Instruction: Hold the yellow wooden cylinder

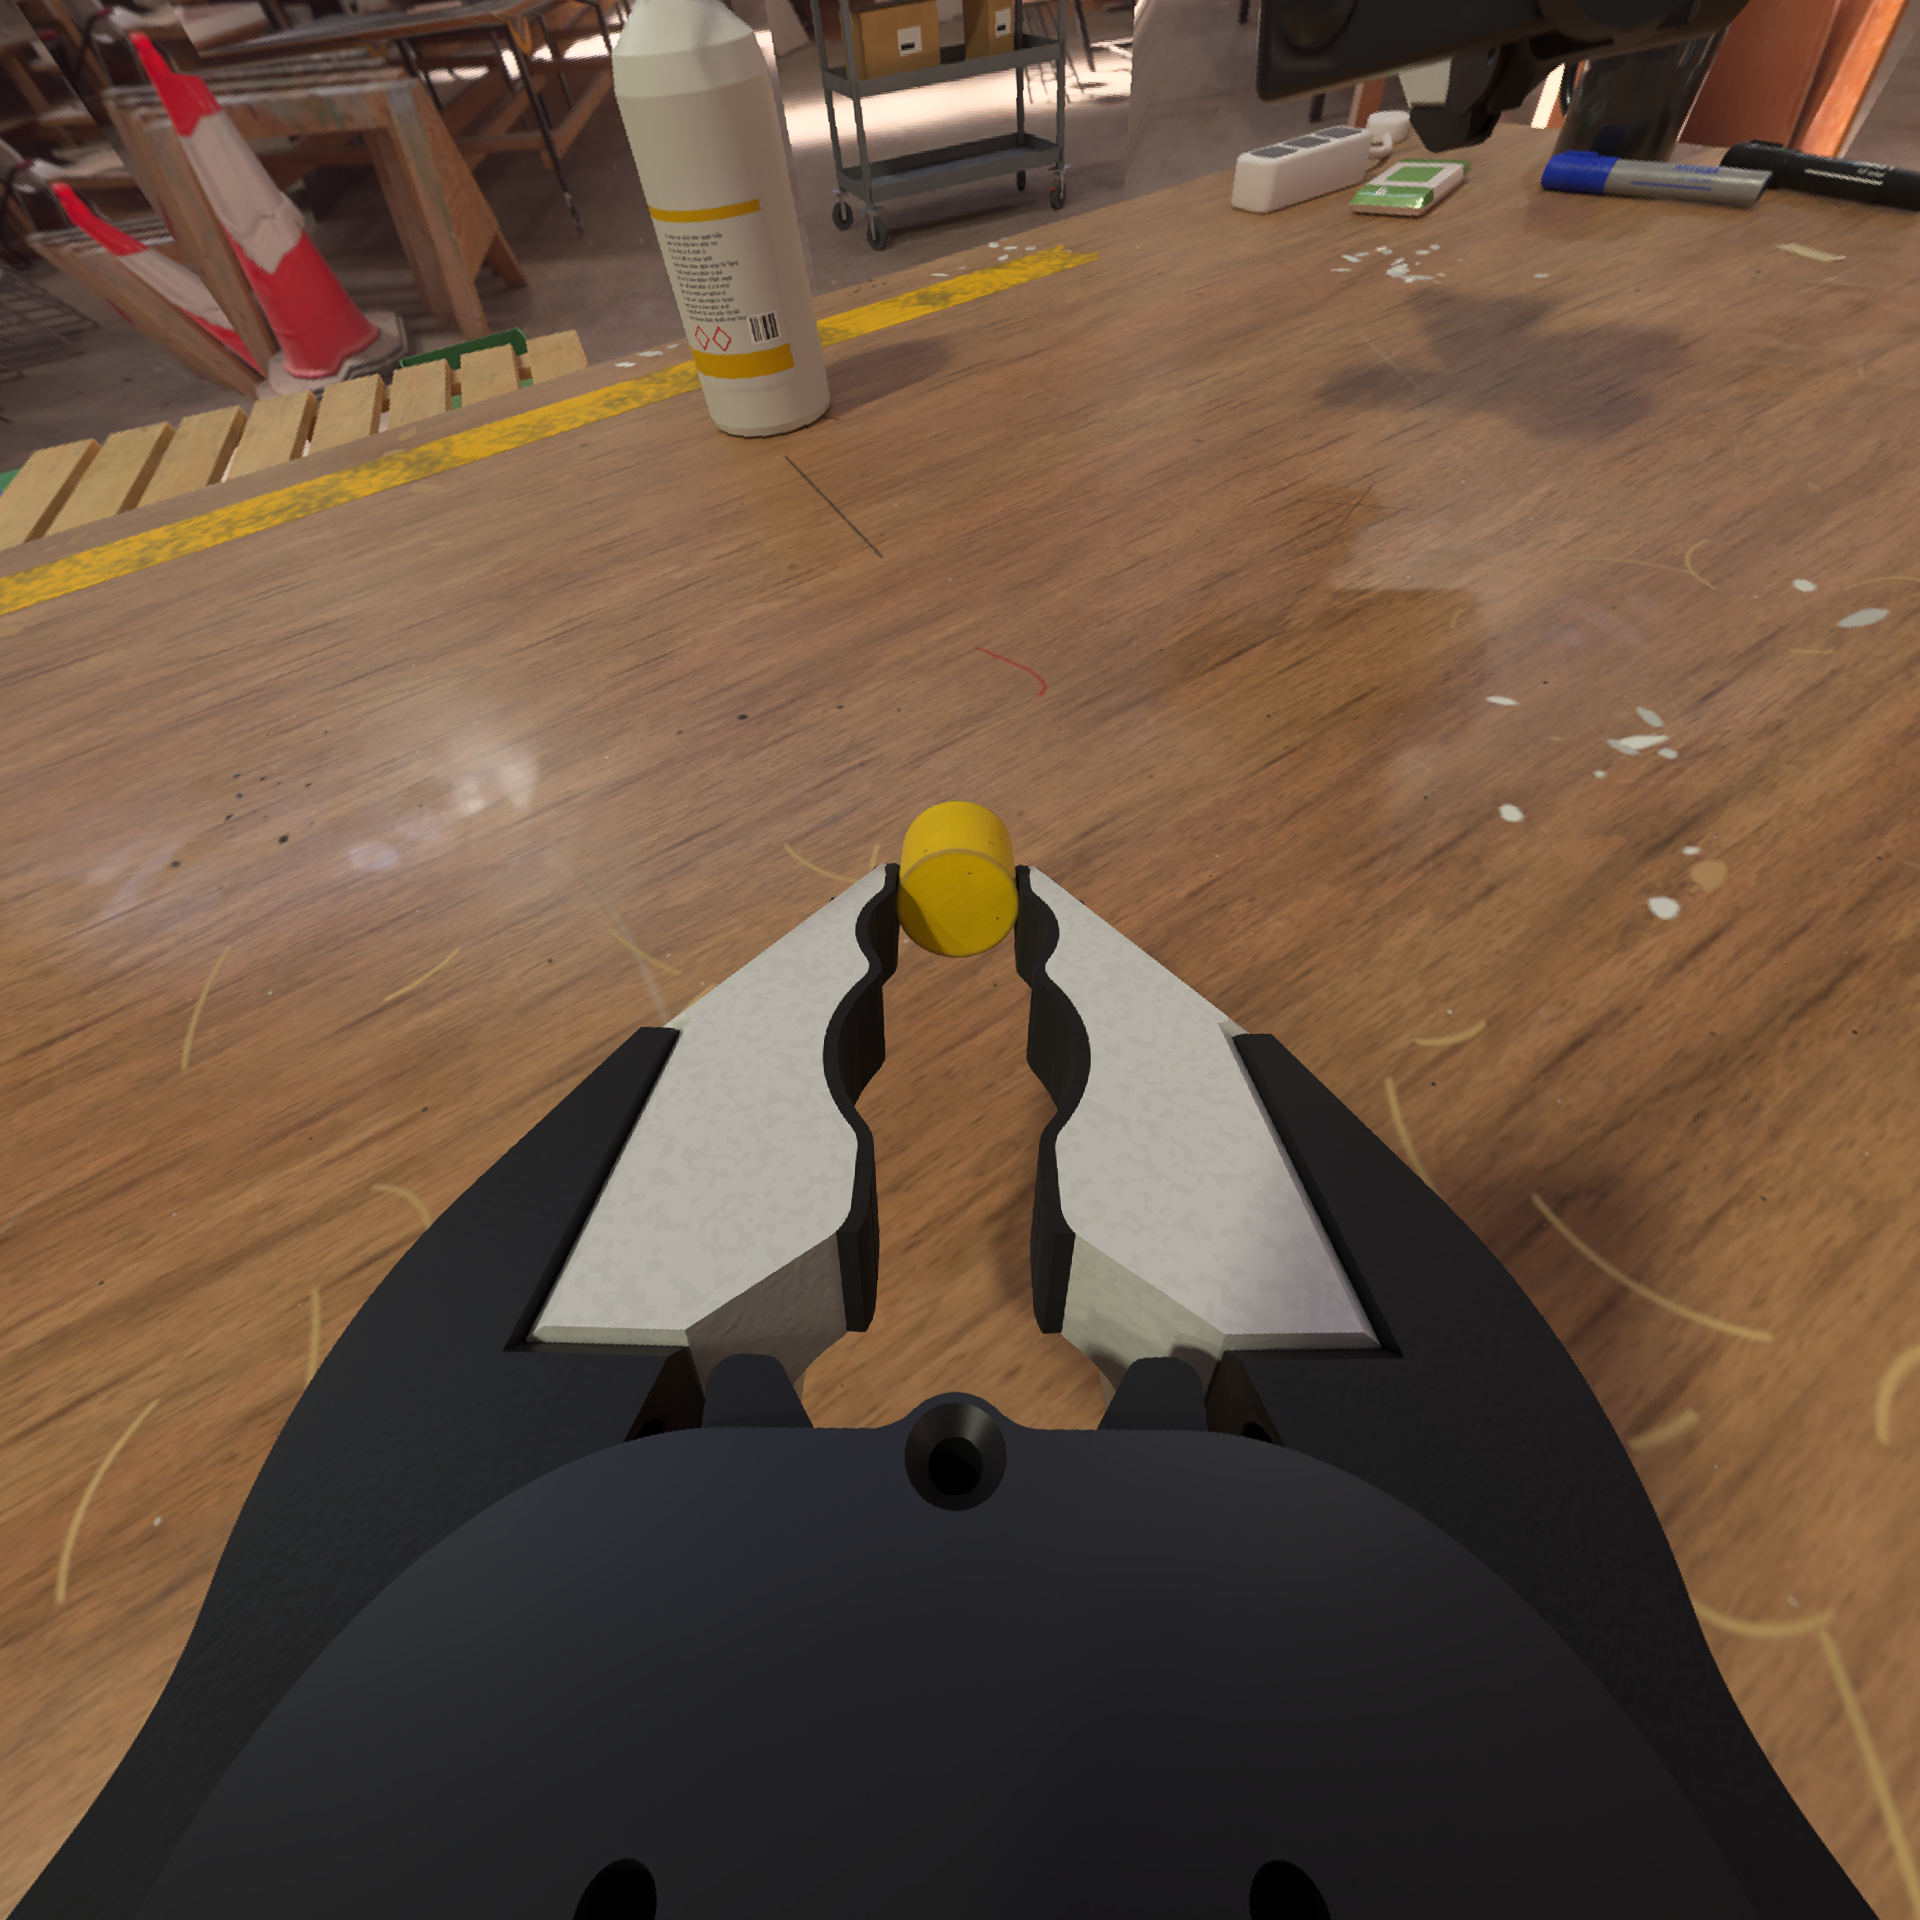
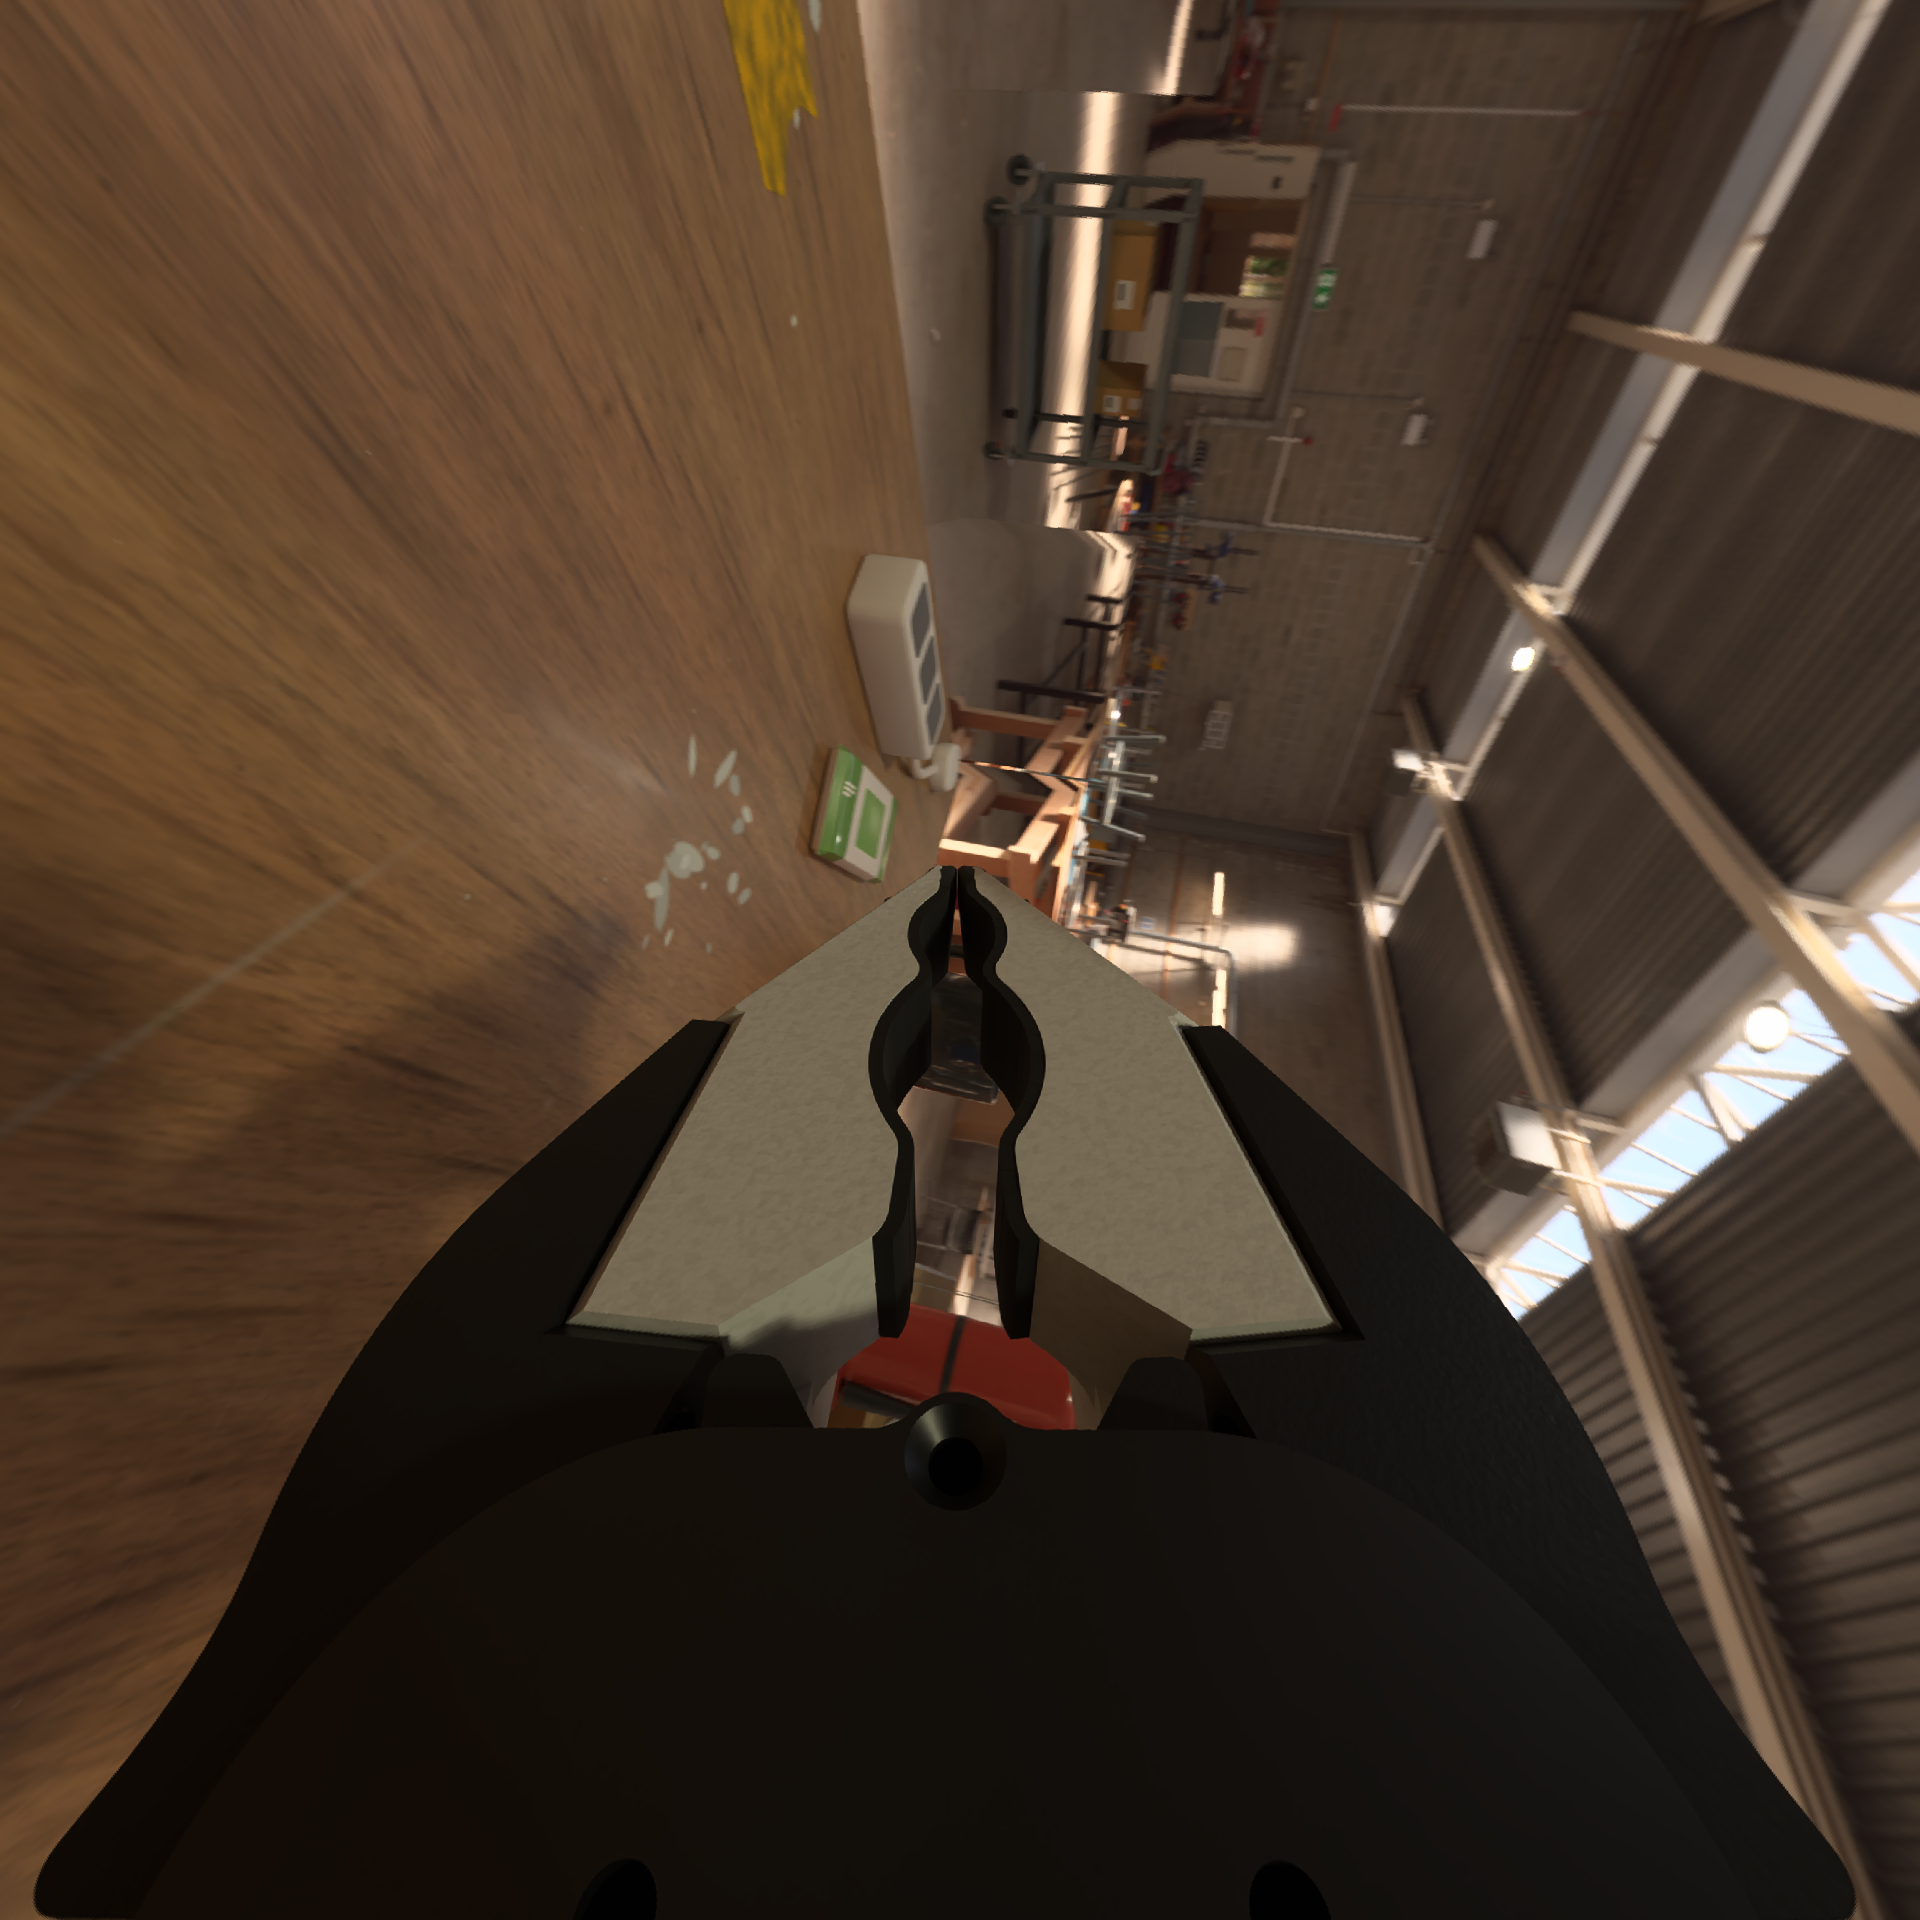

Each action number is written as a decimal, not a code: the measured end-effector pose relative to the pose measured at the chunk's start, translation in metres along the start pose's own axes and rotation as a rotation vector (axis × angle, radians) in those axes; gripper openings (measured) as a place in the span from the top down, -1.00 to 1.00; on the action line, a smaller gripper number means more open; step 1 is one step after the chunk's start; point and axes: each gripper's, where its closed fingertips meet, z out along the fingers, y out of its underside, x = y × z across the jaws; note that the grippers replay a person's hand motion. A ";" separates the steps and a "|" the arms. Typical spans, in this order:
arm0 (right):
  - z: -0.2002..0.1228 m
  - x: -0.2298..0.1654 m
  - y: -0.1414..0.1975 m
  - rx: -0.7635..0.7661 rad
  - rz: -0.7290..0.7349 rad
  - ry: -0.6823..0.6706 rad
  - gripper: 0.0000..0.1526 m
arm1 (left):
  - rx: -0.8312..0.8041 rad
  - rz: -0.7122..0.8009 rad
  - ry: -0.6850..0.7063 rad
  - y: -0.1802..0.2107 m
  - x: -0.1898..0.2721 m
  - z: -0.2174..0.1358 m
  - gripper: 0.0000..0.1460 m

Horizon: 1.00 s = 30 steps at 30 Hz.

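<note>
A short yellow wooden cylinder (image 1: 956,878) lies on its side between the tips of my left gripper (image 1: 957,891), one flat end facing the camera. Both black pads touch its sides, so the left gripper is shut on it, just above the wooden table (image 1: 520,790). My right gripper (image 2: 957,881) is shut and empty, rolled sideways above the table's far side. Part of it shows as a dark shape at the top right of the left wrist view (image 1: 1475,62). The cylinder does not show in the right wrist view.
A tall white bottle (image 1: 717,218) stands near the far edge with its yellow stripe (image 1: 312,494). At the far right lie a white power strip (image 1: 1299,166), a green-and-white box (image 1: 1408,187), a blue marker (image 1: 1652,177) and a black marker (image 1: 1818,171). The power strip (image 2: 899,655) and box (image 2: 857,816) also show in the right wrist view.
</note>
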 end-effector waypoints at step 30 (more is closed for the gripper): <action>-0.005 -0.084 0.165 0.352 0.948 -1.073 0.87 | -0.072 -0.068 0.060 0.014 0.006 0.009 0.71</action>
